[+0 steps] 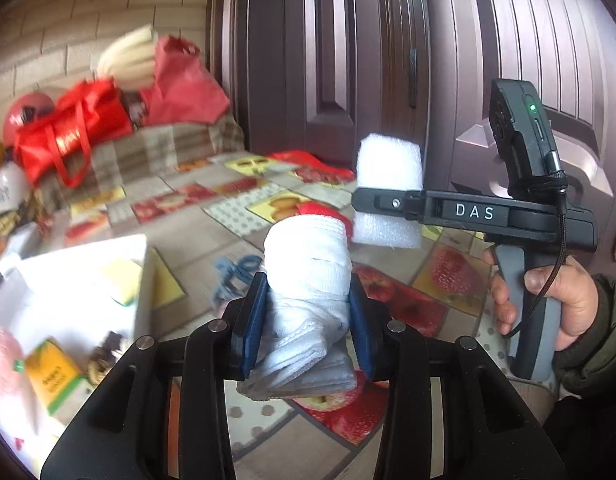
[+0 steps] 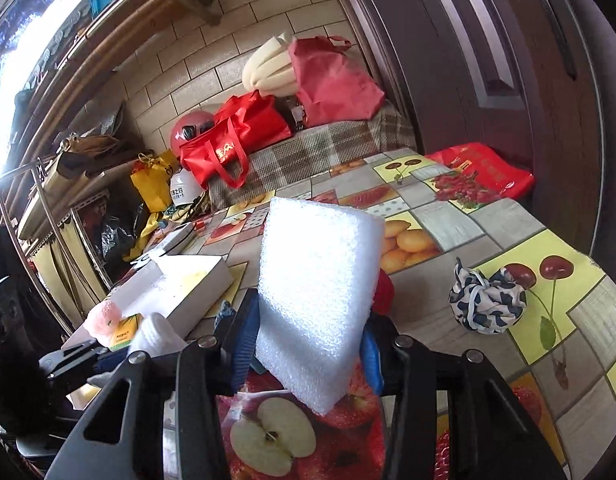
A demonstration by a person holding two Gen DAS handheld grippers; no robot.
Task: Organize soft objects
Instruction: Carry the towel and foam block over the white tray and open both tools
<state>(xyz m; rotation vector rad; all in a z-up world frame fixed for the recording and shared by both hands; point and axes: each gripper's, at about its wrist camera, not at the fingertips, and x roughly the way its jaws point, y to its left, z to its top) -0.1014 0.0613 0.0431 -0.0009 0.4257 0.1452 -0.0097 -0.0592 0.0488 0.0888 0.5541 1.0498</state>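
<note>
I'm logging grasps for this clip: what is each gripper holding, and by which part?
Left gripper: rolled white cloth, pinched near its lower end. Right gripper: white foam block, clamped across its lower part.

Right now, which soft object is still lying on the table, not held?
The black-and-white patterned cloth bundle; the rolled white towel sits in the left gripper, the white foam block in the right gripper.

Two wrist fisheyes, each close behind its own fingers, above the tabletop (image 1: 212,240).

The left view faces the door (image 1: 348,60) and sees the right gripper (image 1: 388,196) side-on; the right view faces the brick wall. Both share the red bag (image 1: 68,132), white box (image 2: 188,284) and tabletop.
</note>
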